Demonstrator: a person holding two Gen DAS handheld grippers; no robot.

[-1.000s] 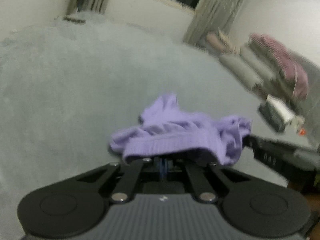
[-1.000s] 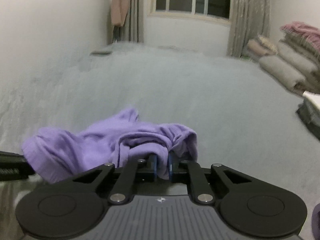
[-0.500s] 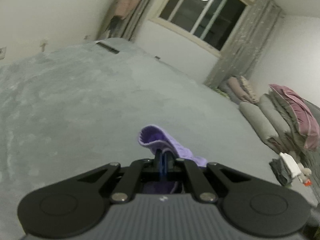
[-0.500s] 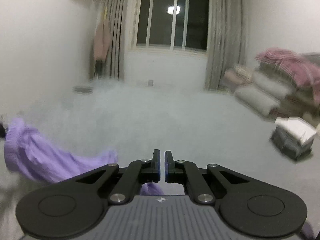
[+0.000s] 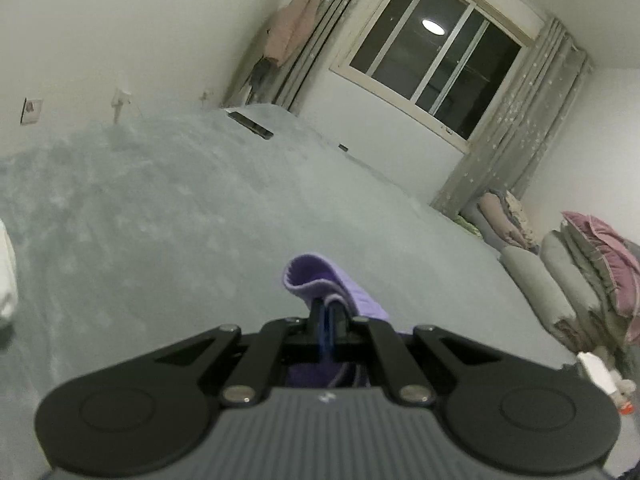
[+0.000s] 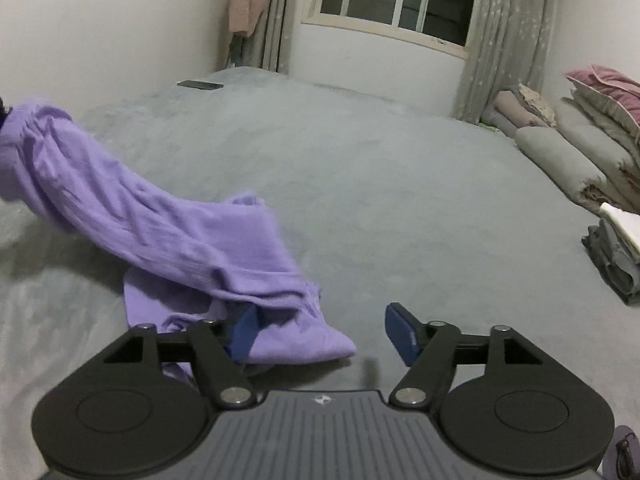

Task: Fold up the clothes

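A purple knit garment [image 6: 160, 216] stretches across the grey bed [image 6: 380, 184], from a raised end at the far left of the right wrist view down to a bunched end in front of my right gripper [image 6: 320, 318]. That gripper's jaws are opening; the bunched cloth lies loose against the left blue pad [image 6: 242, 332], and the right pad touches nothing. My left gripper [image 5: 326, 308] is shut on a ribbed hem of the garment [image 5: 316, 276], which curls up over its fingertips; the rest hangs out of sight below.
Rolled quilts and pillows [image 6: 560, 160] line the right side. A small folded stack of clothes [image 6: 616, 252] lies at the right edge of the bed. A dark flat device [image 6: 200, 85] rests at the bed's far corner. White cloth [image 5: 6, 280] shows at the left edge.
My right gripper's jaws have spread and let go of the purple garment. My left gripper has carried its end up and away to the left, so the bunched cloth is now drawn out long.
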